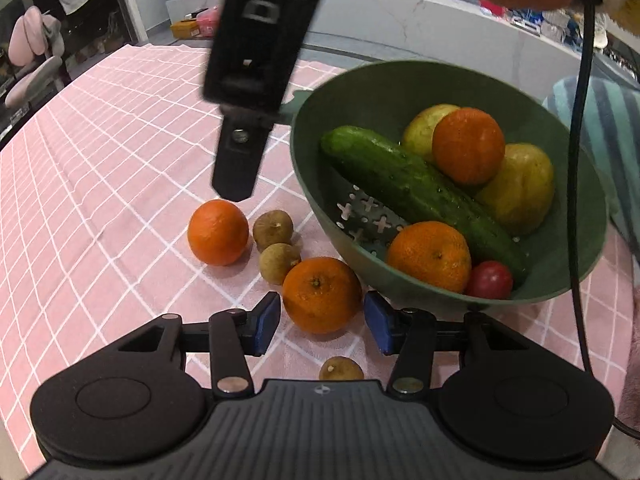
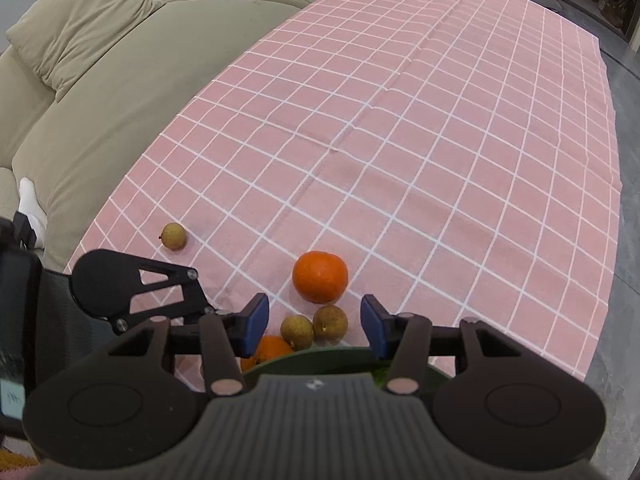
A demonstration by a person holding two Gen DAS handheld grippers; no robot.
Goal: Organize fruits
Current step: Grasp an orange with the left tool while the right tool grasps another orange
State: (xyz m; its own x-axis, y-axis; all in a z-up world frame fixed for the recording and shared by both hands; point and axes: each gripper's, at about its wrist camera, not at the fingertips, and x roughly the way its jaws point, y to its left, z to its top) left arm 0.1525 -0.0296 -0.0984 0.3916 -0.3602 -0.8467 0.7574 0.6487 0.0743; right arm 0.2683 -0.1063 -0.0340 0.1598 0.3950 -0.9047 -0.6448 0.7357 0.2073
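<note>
Left wrist view: the left gripper (image 1: 322, 322) has its jaws spread, blue pads on either side of an orange (image 1: 321, 295) that rests on the pink checked cloth (image 1: 100, 184) of the counter; no pad visibly presses on the fruit. Beyond the jaws lie two small brown fruits (image 1: 276, 246) and a second orange (image 1: 218, 232); a third brown fruit (image 1: 341, 369) sits behind the pads, close to the gripper body. To the right of the jaws stands a green colander bowl (image 1: 400, 88) holding a cucumber (image 1: 416, 192), two oranges, two yellow-green fruits and a small red one. Above, a black finger of the other gripper bears the white letters "DA". Right wrist view: the right gripper (image 2: 315, 322) also has its jaws spread with nothing gripped, the two brown fruits lying between the pads and an orange just ahead of them
</note>
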